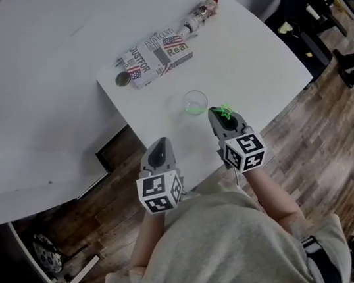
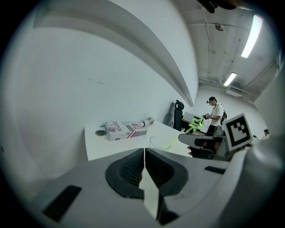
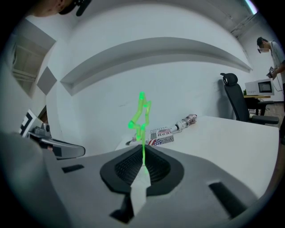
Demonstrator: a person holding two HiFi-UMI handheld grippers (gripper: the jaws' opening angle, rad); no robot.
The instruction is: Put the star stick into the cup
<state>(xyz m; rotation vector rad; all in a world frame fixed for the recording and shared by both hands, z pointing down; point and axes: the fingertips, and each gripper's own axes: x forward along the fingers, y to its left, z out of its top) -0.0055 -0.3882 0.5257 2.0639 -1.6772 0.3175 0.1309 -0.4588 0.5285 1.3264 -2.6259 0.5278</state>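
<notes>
The right claw (image 3: 143, 156) is clenched on the star stick (image 3: 141, 116). In the right gripper view the thin green stick goes in between the two closed jaws, and the star part stands out above and beyond their tips. In the head view the star sits just over the tip of this claw, and the stick slants down from there to the clear cup (image 1: 195, 99). The cup stands upright on the white bench (image 1: 249, 52), just ahead of the claw and slightly to its left. Some green shows at the near side of the cup, so the low end of the stick is at the rim or inside it. I cannot tell if it touches the bottom.

The left claw (image 2: 144, 153) is closed, the jaws meet and nothing is between them. It is held over the near edge of the bench, to the left of the cup and apart from it.

At the far side of the bench lie a printed box (image 1: 153, 56), a bottle (image 1: 198, 15) on its side touching the box's right end, and a small round lid (image 1: 123, 79) just left of the box.
</notes>
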